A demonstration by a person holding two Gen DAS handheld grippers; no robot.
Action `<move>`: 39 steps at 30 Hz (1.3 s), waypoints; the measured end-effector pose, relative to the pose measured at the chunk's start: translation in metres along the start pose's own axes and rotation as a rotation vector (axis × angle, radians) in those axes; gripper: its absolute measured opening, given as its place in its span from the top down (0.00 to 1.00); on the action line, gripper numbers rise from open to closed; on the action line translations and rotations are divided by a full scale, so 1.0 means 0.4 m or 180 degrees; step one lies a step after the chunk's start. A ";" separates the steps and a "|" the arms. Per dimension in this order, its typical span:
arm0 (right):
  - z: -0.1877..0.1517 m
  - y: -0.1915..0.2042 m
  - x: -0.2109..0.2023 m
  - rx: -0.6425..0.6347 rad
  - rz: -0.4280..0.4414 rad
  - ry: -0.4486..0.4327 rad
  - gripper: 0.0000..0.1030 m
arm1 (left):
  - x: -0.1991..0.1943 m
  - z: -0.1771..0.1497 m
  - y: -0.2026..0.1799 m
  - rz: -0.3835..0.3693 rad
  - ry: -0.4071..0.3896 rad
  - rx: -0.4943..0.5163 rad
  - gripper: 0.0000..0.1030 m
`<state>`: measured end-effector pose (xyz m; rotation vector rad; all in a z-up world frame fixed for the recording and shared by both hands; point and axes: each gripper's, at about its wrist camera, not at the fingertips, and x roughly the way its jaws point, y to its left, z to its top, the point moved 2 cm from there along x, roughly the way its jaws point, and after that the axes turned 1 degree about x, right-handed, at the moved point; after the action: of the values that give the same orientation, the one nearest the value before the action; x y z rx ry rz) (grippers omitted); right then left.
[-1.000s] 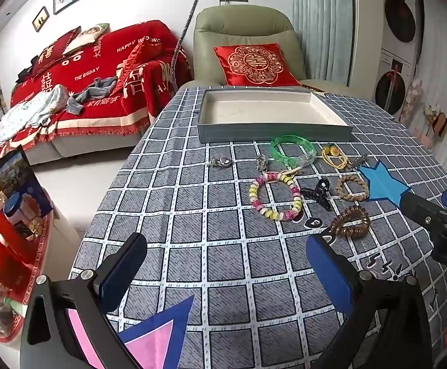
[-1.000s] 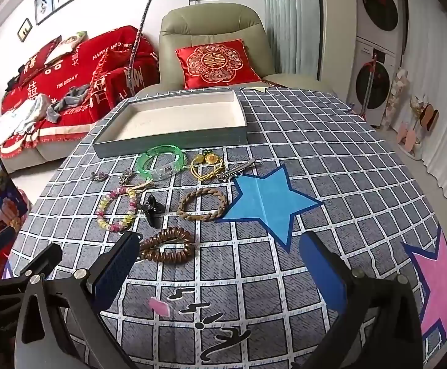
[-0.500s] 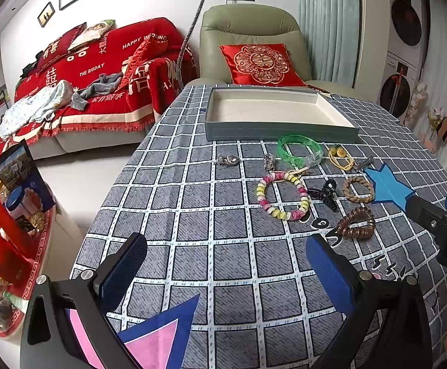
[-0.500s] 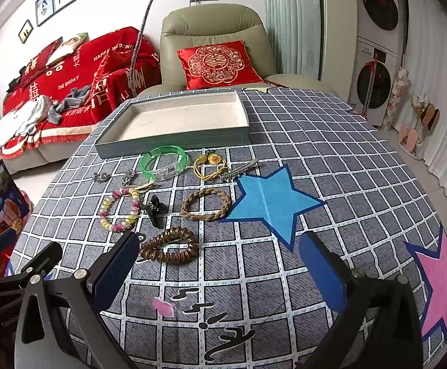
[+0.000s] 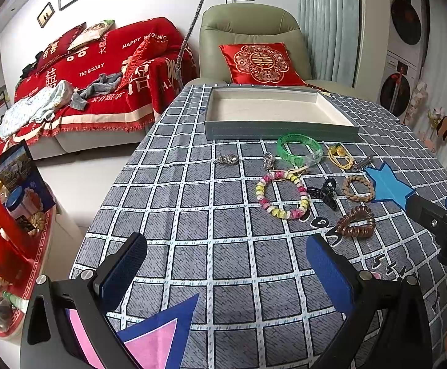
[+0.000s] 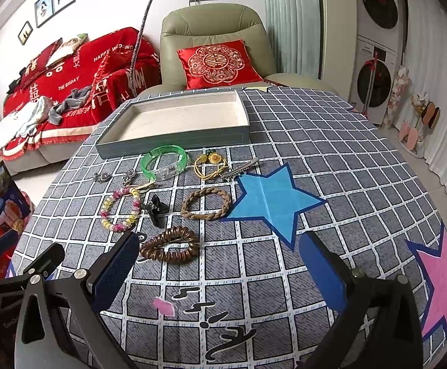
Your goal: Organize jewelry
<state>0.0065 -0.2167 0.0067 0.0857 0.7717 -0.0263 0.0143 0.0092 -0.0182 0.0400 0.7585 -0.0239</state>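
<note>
An empty grey tray [image 5: 280, 131] [image 6: 174, 144] stands at the table's far side. In front of it lie a green bangle [image 6: 164, 162], a pink-yellow bead bracelet [image 5: 281, 194], a black hair claw [image 6: 156, 209], a braided tan bracelet [image 6: 206, 204], a brown coil hair tie [image 6: 170, 245], a yellow flower hair tie [image 6: 208, 164], a metal clip [image 6: 240, 169] and two small silver pieces [image 5: 227, 159]. My left gripper [image 5: 223, 272] is open and empty, well short of the bead bracelet. My right gripper [image 6: 218, 269] is open and empty, its left fingertip beside the coil hair tie.
The table has a grey checked cloth [image 6: 331, 141] with a blue star [image 6: 269, 198] and pink stars. A green armchair with a red cushion [image 6: 218, 63] stands behind the tray. A red-covered sofa [image 5: 100, 70] is at the left. Red boxes [image 5: 1, 240] sit low left.
Both grippers have drawn back a little from the jewelry and tilted slightly; the scene sits lower and farther in both views. Both stay open and empty. Nothing on the table moved.
</note>
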 end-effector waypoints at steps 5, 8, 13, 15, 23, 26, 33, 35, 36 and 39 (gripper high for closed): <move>-0.001 0.000 0.000 0.0003 0.0004 -0.0007 0.00 | 0.000 0.000 0.000 0.0000 0.0003 -0.0002 0.00; -0.001 0.002 -0.002 0.0008 0.0013 -0.0009 0.00 | 0.000 0.000 0.000 -0.0001 0.0004 -0.0004 0.00; 0.000 0.004 -0.003 0.0015 0.0021 -0.0010 0.00 | 0.000 0.000 0.000 0.0000 0.0004 -0.0001 0.00; 0.000 0.004 -0.003 0.0013 0.0019 -0.0009 0.00 | 0.000 0.000 0.000 -0.0006 0.0005 -0.0002 0.00; 0.001 0.003 -0.002 0.0020 0.0022 -0.0011 0.00 | -0.001 -0.002 -0.002 -0.0010 0.0012 0.0004 0.00; 0.002 0.003 -0.001 0.0027 0.0026 -0.0005 0.00 | -0.001 -0.003 -0.002 -0.0009 0.0015 0.0002 0.00; 0.002 0.003 0.000 0.0028 0.0027 -0.0006 0.00 | -0.002 -0.003 -0.003 -0.0011 0.0016 0.0006 0.00; 0.003 0.003 0.000 0.0029 0.0027 -0.0004 0.00 | -0.001 -0.002 -0.003 -0.0010 0.0013 0.0002 0.00; 0.003 0.003 0.000 0.0030 0.0028 -0.0005 0.00 | -0.001 -0.002 -0.003 -0.0010 0.0013 0.0002 0.00; 0.003 0.003 0.000 0.0029 0.0030 -0.0006 0.00 | -0.001 -0.002 -0.003 -0.0007 0.0015 0.0001 0.00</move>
<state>0.0073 -0.2155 0.0078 0.0977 0.7694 -0.0210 0.0134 0.0078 -0.0186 0.0396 0.7632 -0.0261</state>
